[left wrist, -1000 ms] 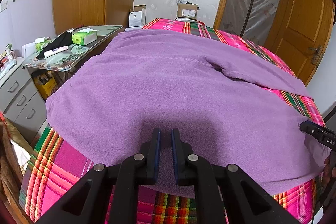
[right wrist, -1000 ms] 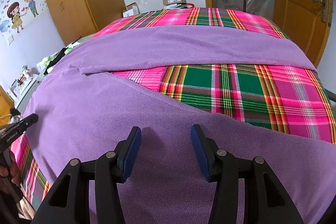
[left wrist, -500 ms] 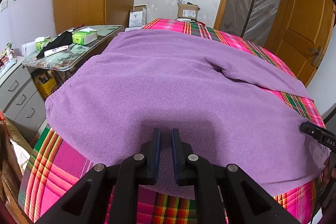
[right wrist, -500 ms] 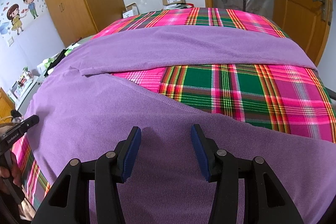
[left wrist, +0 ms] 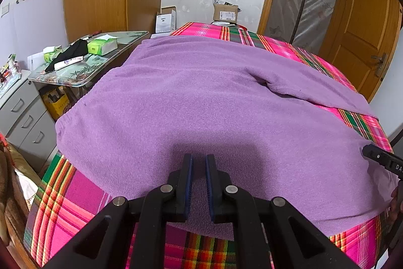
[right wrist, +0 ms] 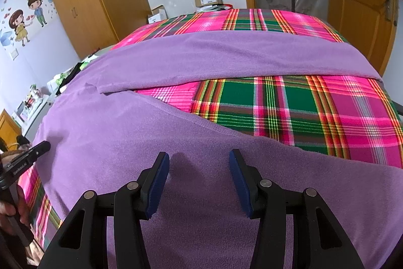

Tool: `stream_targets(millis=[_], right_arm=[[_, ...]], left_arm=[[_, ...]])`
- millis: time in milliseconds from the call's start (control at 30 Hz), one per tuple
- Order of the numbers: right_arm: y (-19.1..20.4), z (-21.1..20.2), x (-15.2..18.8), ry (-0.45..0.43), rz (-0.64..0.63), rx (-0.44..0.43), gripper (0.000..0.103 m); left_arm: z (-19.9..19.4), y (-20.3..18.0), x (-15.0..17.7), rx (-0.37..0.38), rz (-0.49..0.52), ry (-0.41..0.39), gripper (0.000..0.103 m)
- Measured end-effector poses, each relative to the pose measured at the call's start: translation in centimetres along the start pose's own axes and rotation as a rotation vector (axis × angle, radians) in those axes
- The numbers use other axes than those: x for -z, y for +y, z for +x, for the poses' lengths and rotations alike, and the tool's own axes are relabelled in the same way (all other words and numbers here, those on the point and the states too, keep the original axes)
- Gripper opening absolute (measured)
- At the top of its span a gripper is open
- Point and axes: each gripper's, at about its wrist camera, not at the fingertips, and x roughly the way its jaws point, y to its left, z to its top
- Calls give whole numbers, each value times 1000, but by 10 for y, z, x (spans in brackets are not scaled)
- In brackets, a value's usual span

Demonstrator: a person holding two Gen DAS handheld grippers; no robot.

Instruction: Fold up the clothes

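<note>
Purple fleece trousers lie spread flat on the plaid bed sheet, waistband to the left, two legs splayed to the right. My left gripper hovers over the near waist part. Its pads stand a narrow slit apart and the cloth under them lies flat, not pinched. Its tip also shows in the right wrist view. My right gripper stands wide open above the near leg with nothing between its fingers. Its tip shows at the right edge of the left wrist view.
A glass-topped side table with tissue packs and a dark cloth stands left of the bed, grey drawers beside it. Cardboard boxes sit beyond the bed's far end. A wooden door is at the right.
</note>
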Motion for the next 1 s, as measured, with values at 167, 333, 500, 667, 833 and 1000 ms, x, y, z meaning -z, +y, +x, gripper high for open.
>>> stream_targets(millis=[167,333,500,667,833,1000], right_arm=[[0,0,0,0,-1,1,52],[0,0,0,0,0,0,52],[0,0,0,0,1,-1,52],[1,0,0,-1,3,-4,52],[1,0,0,-1,6,-6,52],[0,0,0,-2,8,-9,52]], left_arm=[[0,1,0,4,-4,-1,10],[0,2,0,7,-8,-1,10],[0,3,1,12,-12,-1,10],[0,3,0,13,-15,-1,10],[0,3,0,13,-14,-1,10],[0,4,0,13,-14,-2,10]])
